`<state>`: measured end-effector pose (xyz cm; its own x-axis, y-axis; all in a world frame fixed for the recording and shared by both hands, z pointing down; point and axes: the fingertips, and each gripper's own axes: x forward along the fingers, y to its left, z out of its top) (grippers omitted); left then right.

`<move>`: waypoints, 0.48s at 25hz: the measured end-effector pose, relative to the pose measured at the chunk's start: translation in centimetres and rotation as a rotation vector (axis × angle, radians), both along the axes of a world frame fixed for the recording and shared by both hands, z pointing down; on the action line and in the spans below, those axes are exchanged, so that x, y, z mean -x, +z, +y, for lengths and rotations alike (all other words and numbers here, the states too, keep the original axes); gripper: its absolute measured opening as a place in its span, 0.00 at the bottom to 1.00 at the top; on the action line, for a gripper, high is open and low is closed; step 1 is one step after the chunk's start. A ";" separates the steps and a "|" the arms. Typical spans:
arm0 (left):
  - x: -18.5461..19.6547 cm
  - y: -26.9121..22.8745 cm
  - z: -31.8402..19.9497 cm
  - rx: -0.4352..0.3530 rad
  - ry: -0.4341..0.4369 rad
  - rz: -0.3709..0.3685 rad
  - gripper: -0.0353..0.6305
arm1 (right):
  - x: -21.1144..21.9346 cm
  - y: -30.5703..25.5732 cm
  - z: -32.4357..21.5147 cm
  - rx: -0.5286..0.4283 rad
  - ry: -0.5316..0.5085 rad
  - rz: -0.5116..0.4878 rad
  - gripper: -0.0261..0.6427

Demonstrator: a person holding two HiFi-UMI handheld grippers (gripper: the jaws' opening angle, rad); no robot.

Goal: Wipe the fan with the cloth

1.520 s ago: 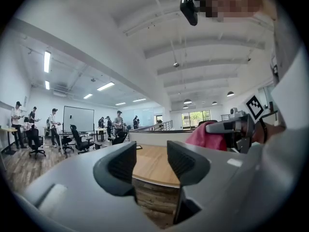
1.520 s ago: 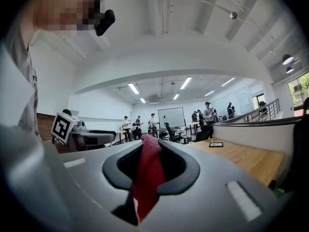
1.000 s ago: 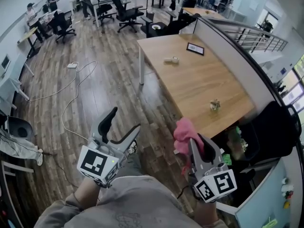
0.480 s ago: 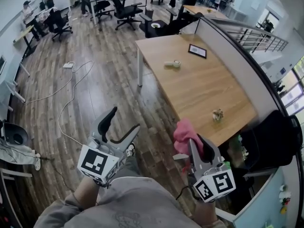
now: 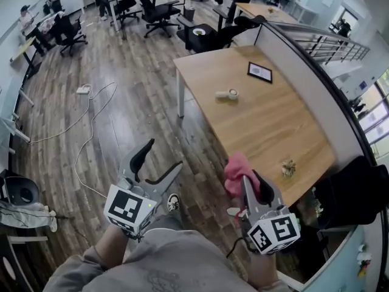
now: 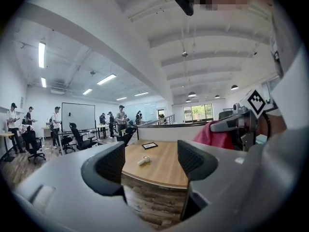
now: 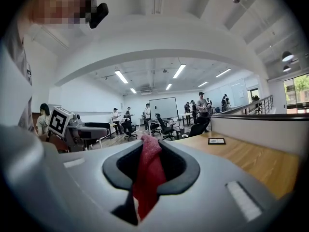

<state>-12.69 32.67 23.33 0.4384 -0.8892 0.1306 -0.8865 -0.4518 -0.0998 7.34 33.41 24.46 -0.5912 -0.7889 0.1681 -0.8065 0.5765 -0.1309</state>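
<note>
The right hand-held gripper (image 5: pixel 250 184) is clamped on the pink cloth (image 5: pixel 236 169), and the left hand-held gripper (image 5: pixel 159 160) stands open and empty. The small white fan (image 5: pixel 227 94) lies well off on the wooden bench (image 5: pixel 273 126). It looks light, so I'd guess a wipe could skid it along unless the open one steadies it.

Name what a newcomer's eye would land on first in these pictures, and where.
The crumpled pink fabric cloth stands out first, pinched in the right claw at lower right. The left claw beside it gapes open and empty, and the small white fan lies ahead on the long wooden table.
</note>
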 end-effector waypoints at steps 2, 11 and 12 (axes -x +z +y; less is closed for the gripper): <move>1.3 0.3 -2.8 0.007 0.016 -0.013 0.56 | 1.3 0.3 -2.8 0.011 0.014 0.004 0.14; 5.0 2.5 -13.6 0.048 0.110 -0.055 0.56 | 5.8 1.8 -13.1 0.042 0.080 0.028 0.14; 5.2 2.8 -14.6 0.056 0.122 -0.056 0.56 | 6.2 1.9 -13.9 0.045 0.087 0.029 0.14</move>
